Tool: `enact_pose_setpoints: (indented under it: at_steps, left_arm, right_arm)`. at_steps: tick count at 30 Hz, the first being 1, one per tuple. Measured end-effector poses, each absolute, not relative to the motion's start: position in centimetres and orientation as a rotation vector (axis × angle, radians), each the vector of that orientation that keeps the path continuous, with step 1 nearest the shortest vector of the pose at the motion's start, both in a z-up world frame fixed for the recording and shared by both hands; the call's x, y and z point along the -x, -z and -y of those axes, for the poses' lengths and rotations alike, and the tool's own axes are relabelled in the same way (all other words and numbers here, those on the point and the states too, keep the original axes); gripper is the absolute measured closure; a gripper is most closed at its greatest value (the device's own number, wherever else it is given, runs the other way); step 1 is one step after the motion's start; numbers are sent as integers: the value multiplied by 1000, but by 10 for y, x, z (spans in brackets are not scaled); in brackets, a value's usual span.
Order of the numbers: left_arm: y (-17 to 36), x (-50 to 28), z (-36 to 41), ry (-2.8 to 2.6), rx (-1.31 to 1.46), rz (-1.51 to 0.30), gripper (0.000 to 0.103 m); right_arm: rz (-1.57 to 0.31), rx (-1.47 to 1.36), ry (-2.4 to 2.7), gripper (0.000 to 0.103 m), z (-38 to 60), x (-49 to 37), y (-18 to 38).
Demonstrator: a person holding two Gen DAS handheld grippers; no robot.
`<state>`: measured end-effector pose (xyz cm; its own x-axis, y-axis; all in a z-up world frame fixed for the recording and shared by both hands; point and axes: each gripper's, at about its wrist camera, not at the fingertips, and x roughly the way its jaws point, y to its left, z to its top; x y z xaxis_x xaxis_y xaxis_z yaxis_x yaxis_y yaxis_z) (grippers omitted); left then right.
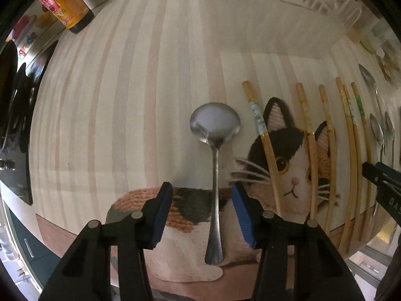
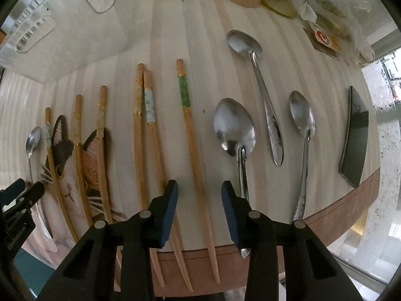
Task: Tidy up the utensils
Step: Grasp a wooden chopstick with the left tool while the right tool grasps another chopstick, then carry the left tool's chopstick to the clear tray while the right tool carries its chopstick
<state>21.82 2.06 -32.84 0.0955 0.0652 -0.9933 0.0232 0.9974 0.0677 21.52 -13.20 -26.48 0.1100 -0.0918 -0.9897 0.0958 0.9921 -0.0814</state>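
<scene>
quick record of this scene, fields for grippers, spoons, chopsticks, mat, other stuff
left gripper: open, jaws either side of a spoon handle, not closed on it
right gripper: open, above the green-banded chopstick
spoon by left gripper: lies partly on the cat mat, bowl away from the camera
other spoons: three, right of the chopsticks, e.g. big spoon
chopsticks: six, roughly parallel, three across the cat mat
tray: clear plastic, far left in the right view
bottle: far corner

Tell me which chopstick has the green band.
The green-banded chopstick lies alone, nearest the spoons, running between the right tool's fingers; the others carry pale or gold bands.
</scene>
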Motion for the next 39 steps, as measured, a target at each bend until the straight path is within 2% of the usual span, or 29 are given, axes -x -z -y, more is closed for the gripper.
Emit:
enact_pose_setpoints:
  at_steps: [5, 7, 9, 10, 11, 12, 14, 17, 26, 29, 35, 36, 39]
  left_arm:
    - [324, -211, -11, -32, -93, -1452, 58]
    - [327, -219, -2, -35, -109, -1444, 58]
    - [324, -220, 7, -43, -80, -1451, 67]
    - [323, -224, 7, -11, -51, -1455, 79]
    - [323, -228, 7, 11, -27, -1457, 83]
    - [322, -228, 9, 19, -38, -1463, 84]
    - [320, -228, 14, 55, -58, -1470, 98]
    - [317, -228, 12, 52, -57, -1468, 100]
    - [309, -217, -22, -4, 33, -1465, 100]
    - [306, -213, -27, -13, 30, -1462, 96]
    - [284, -197, -52, -36, 141, -1490, 94]
    - [276, -198, -52, -41, 159, -1479, 92]
    - [257, -196, -34, -6, 191, -1450, 71]
  right_arm:
    - [-1434, -110, 176, 77, 136, -216, 262]
    - [-1405, -99, 188, 78, 132, -212, 264]
    - [-1427, -132, 184, 81, 138, -210, 267]
    - [-1446, -164, 184, 88, 143, -212, 267]
    - [-1445, -179, 180, 95, 148, -214, 268]
    - [-1440, -188, 169, 96, 151, -213, 268]
    - [-1446, -177, 143, 96, 153, -210, 267]
    - [-1457, -138, 134, 96, 154, -208, 266]
    - [-1462, -270, 130, 96, 173, -185, 269]
    - [-1477, -255, 124, 96, 181, -177, 272]
    - [-1521, -204, 94, 95, 178, -171, 279]
    - [-1521, -195, 90, 95, 177, -171, 281]
    - [-1514, -160, 74, 94, 169, -178, 289]
